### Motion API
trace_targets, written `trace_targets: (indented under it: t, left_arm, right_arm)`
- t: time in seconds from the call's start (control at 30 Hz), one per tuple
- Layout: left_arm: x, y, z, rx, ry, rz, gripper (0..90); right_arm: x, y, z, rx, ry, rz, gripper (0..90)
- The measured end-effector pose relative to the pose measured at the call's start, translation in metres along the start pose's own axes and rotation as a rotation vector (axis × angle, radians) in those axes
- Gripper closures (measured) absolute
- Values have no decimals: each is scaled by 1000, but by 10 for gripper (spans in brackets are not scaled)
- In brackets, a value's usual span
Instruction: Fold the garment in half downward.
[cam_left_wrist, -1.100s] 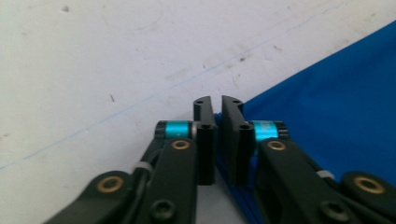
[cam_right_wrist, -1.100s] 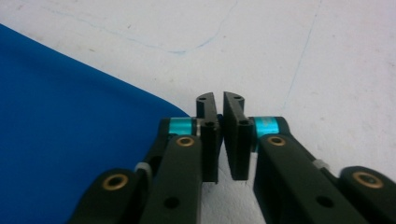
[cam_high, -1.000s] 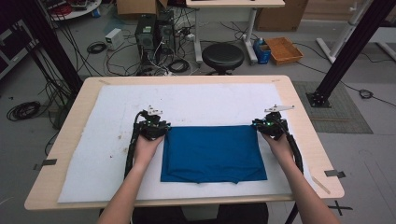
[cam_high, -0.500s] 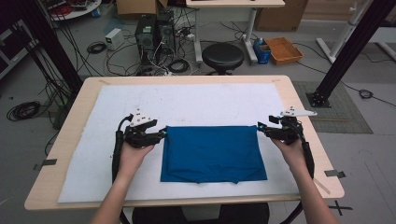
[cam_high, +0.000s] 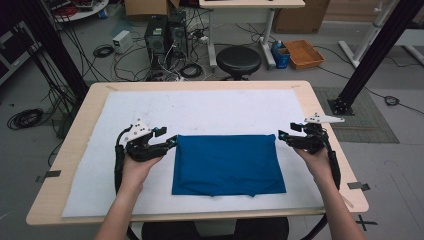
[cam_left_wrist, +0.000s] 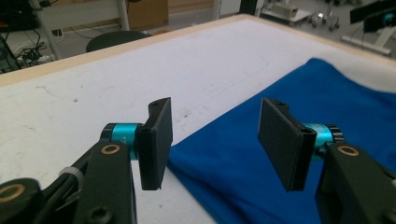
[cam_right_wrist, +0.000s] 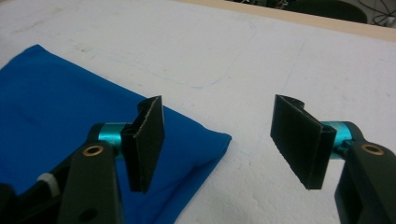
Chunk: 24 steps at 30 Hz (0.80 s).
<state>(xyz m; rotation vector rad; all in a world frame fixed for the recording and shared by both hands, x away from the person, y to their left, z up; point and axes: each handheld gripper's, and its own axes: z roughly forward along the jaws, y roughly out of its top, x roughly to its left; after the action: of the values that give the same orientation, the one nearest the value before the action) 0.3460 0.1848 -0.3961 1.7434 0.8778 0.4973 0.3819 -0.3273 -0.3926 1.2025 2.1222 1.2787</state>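
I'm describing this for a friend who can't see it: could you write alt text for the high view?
A folded blue cloth lies flat on a white mat covering a wooden table. A person's two hands each hold a hand-held gripper beside it, the left hand-held gripper at the cloth's left edge, the right hand-held gripper off its right corner, both open and empty.

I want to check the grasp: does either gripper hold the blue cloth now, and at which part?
Nothing is held. The left gripper and right gripper have just opened, beside the folded blue cloth.
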Motion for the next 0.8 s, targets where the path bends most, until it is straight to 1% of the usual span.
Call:
trace_targets:
  t: [0.03,0.07,0.1,0.13,0.2,0.3,0.37,0.4,0.5,0.57,0.6,0.63,0.67,0.7,0.73,0.8]
  left_arm:
    - [0,2,0,19,14,-18,447]
    - [1,4,1,28,18,-39,424]
    - [2,5,1,40,13,-53,404]
    - [2,5,2,47,14,-59,404]
    - [2,6,1,52,16,-39,404]
    - [2,7,1,57,6,-47,404]
    - [3,8,1,58,-11,-56,401]
    - [3,8,1,57,-16,-58,401]
    - [4,9,1,53,-51,-75,401]
    - [4,11,2,60,-73,-75,401]
    - [4,11,2,64,-74,-96,401]
    - [5,10,1,63,-87,-127,401]
    - [7,10,1,48,-118,-163,401]
    - [9,9,0,31,-134,-191,402]
    - [8,10,-1,20,-131,-185,410]
    - [6,11,-3,5,-115,-146,416]
  right_arm:
    - [-1,1,-1,-4,1,0,312]
    - [-1,1,-2,-7,5,6,306]
    - [-2,2,-2,-12,9,9,299]
    - [-2,3,-3,-16,11,12,290]
    - [-3,4,-4,-21,16,16,285]
    - [-2,5,-5,-34,12,20,270]
    - [-2,6,-6,-39,-11,12,245]
    - [-2,6,-6,-40,-13,22,244]
    - [-3,7,-7,-42,-14,29,244]
    - [-4,8,-8,-45,-7,29,244]
    - [-4,7,-8,-44,-5,29,245]
    - [-4,7,-8,-41,-6,28,245]
    - [-3,8,-8,-41,-4,27,245]
    - [-3,8,-8,-42,-3,23,246]
    - [-2,8,-8,-42,-4,20,254]
    - [-2,8,-8,-48,-4,5,260]
